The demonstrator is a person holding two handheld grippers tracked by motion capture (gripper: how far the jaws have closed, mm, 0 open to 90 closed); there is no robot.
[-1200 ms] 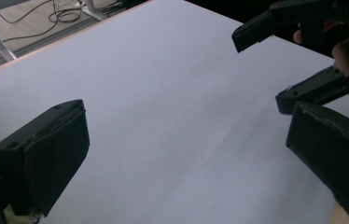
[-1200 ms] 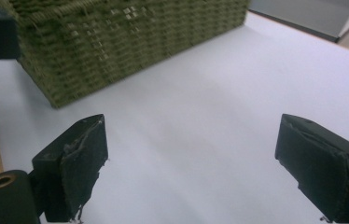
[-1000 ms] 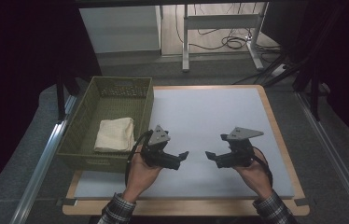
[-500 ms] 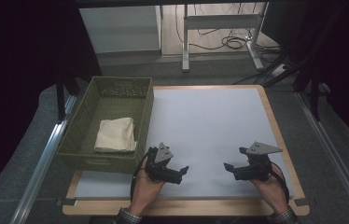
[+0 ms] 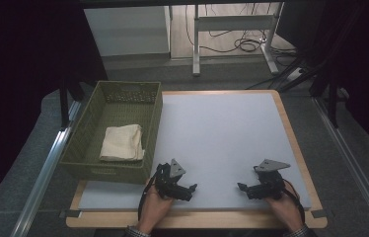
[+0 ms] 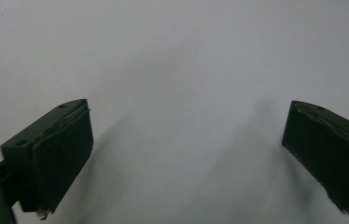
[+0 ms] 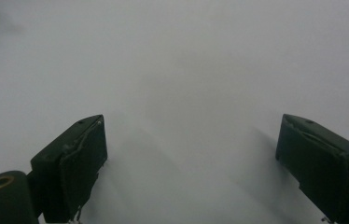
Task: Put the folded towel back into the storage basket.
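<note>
A folded cream cloth (image 5: 121, 142) lies in the olive woven basket (image 5: 90, 169) at the table's left. My left gripper (image 5: 191, 189) rests low near the front edge, just right of the basket's near corner, jaws pointing right. My right gripper (image 5: 241, 187) sits near the front right, jaws pointing left toward the other. In the left gripper view the gripper (image 6: 186, 163) is open, jaws wide apart over bare white surface. In the right gripper view the gripper (image 7: 191, 172) is open too, nothing between its fingers.
The white mat (image 5: 222, 133) covers a wooden-edged table (image 5: 301, 148). Metal rails (image 5: 42, 173) run along both sides. Desk legs and cables (image 5: 241, 44) lie on the floor beyond the far edge.
Both hands have drawn back toward the front edge and lowered onto the mat. The cloth and basket have not moved.
</note>
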